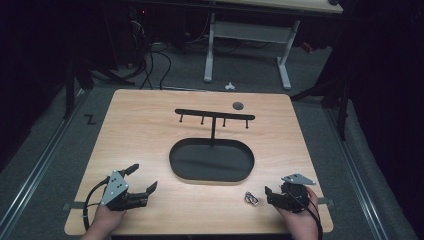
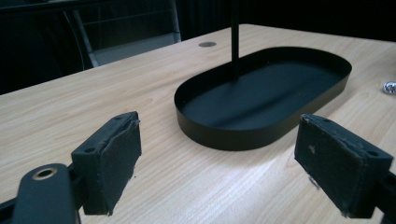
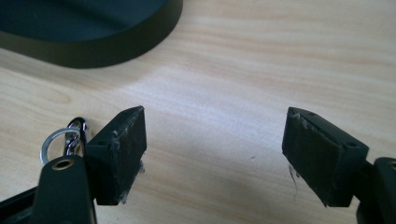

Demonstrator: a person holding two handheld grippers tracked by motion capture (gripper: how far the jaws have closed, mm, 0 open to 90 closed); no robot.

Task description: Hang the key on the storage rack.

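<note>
Silvery metal key ring with clip is noted on the pale wood counter, just left of the right tool, well apart from the left tool. Both tools are held wide open, empty. Black oval tray stand lies beyond.

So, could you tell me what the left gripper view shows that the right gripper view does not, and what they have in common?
The left gripper view alone shows the inside floor of the black oval tray, the thin upright post rising from it, and a small dark disc on the far tabletop. The right gripper view alone shows the metal key ring with its clip up close, lying just beside one jaw. Both show the tray's black wall, the light wooden table, and a pair of black jaws standing wide apart with nothing between them.
</note>
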